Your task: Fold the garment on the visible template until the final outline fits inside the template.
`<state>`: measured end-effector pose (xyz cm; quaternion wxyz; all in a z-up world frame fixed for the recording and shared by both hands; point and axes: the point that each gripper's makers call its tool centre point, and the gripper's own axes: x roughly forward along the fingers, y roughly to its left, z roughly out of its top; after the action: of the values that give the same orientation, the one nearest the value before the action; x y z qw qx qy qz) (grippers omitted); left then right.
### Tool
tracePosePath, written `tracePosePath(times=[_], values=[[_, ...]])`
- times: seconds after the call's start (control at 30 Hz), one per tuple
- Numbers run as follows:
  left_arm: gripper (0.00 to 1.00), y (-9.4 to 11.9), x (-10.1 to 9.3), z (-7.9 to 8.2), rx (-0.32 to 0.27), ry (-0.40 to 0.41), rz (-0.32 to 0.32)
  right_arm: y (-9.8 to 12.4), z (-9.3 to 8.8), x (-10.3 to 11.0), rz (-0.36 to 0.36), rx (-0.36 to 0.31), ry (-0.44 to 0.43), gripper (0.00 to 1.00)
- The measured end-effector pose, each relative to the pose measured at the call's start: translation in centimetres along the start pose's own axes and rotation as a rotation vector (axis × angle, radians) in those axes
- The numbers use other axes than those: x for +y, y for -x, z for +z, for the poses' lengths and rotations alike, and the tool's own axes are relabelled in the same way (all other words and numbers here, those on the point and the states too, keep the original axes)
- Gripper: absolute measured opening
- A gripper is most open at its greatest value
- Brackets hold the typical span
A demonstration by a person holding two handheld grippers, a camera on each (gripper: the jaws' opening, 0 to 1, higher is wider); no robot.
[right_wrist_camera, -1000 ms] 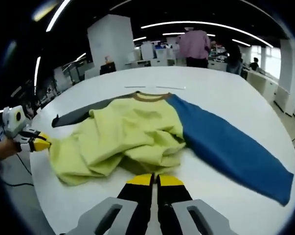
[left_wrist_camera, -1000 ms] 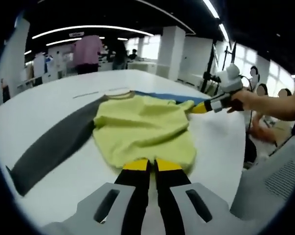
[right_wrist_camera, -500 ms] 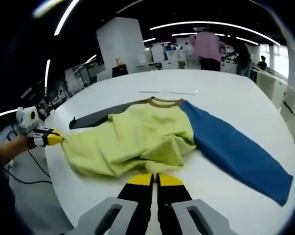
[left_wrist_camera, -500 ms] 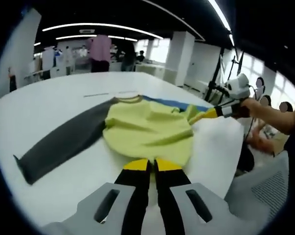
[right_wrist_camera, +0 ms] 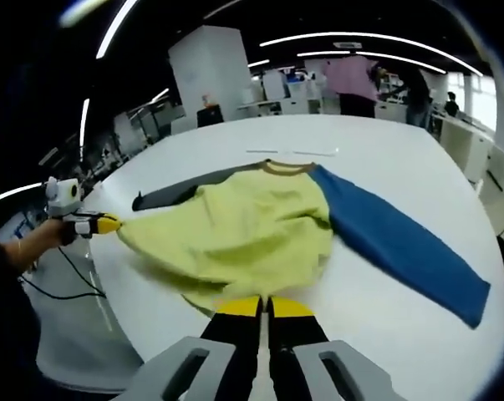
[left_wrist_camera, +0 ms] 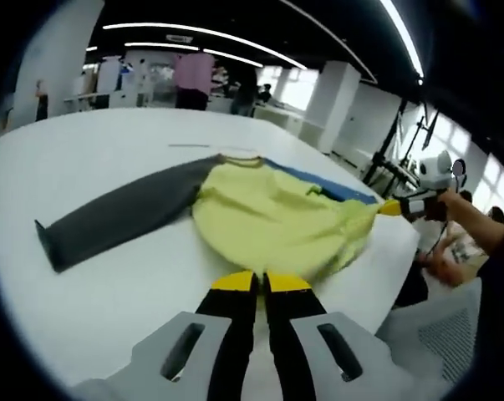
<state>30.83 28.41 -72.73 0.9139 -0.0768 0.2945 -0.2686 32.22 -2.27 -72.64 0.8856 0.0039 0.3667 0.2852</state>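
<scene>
Garment first: a long-sleeved top lies spread across the middle of a large white round table, its yellow-green body facing up, a brown collar on the far side from both cameras. In the right gripper view the blue sleeve runs out flat to the right toward the table's edge, and the dark grey sleeve peeks from behind the body at the left. In the left gripper view the grey sleeve stretches long and flat to the left, while only a strip of the blue sleeve shows beyond the yellow cloth.

The bottom hem is lifted and drawn taut between the two tools. The left gripper has its yellow-tipped jaws pressed together on the near hem of the yellow body; seen from the other side, the same tool pinches a stretched corner of the cloth just off the table's edge. The right gripper likewise has its jaws closed on the hem nearest it, and in the left gripper view it grips a pulled-out point of yellow fabric, held by a person's hand.

Two thin pale strips lie on the table beyond the collar. People stand in the office background.
</scene>
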Motion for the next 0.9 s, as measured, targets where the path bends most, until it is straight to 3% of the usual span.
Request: tracePosePath(times=[0.17, 0.27, 0.47, 0.7, 0.9], values=[[0.01, 0.1, 0.6, -0.3, 0.010, 0.044, 0.009, 0.8, -1.2, 0.0, -0.007, 0.016, -0.023, 0.00], [0.01, 0.1, 0.9, -1.2, 0.055, 0.043, 0.027, 1.0, -1.8, 0.1, -0.010, 0.030, -0.033, 0.00], [0.01, 0.4, 1.2, -2.3, 0.083, 0.099, 0.042, 1.4, -2.9, 0.5, -0.018, 0.054, -0.057, 0.00], [0.01, 0.3, 1.6, -4.2, 0.141, 0.100, 0.069, 1.2, -4.9, 0.2, -0.024, 0.092, -0.077, 0.00], [0.01, 0.2, 1.6, -5.4, 0.181, 0.110, 0.088, 1.2, -6.5, -0.6, -0.059, 0.157, -0.034, 0.00]])
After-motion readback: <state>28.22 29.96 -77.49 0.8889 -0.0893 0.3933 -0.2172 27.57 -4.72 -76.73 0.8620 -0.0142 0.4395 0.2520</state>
